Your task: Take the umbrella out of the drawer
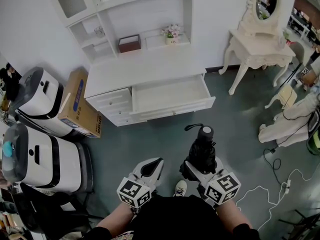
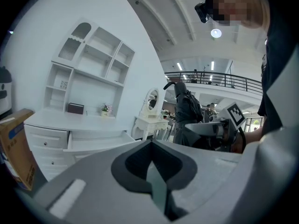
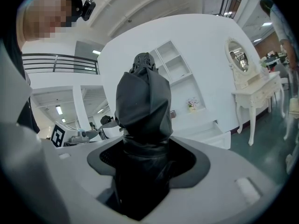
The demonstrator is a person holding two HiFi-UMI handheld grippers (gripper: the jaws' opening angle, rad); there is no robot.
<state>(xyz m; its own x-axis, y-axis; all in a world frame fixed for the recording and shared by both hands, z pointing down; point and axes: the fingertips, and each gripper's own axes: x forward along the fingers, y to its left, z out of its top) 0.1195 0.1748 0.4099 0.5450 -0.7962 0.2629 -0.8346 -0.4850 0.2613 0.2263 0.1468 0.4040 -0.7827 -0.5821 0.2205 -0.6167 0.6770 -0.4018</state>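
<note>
Before one open drawer (image 1: 170,96), the right gripper (image 1: 201,165) clamps one umbrella (image 1: 203,145).

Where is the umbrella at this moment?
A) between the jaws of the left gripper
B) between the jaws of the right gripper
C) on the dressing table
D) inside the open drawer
B: the right gripper is closed on the black umbrella, and the open drawer looks empty.

The umbrella (image 3: 142,106) hides its lower end (sunk inside the right hand-held gripper (image 3: 142,171)).
</note>
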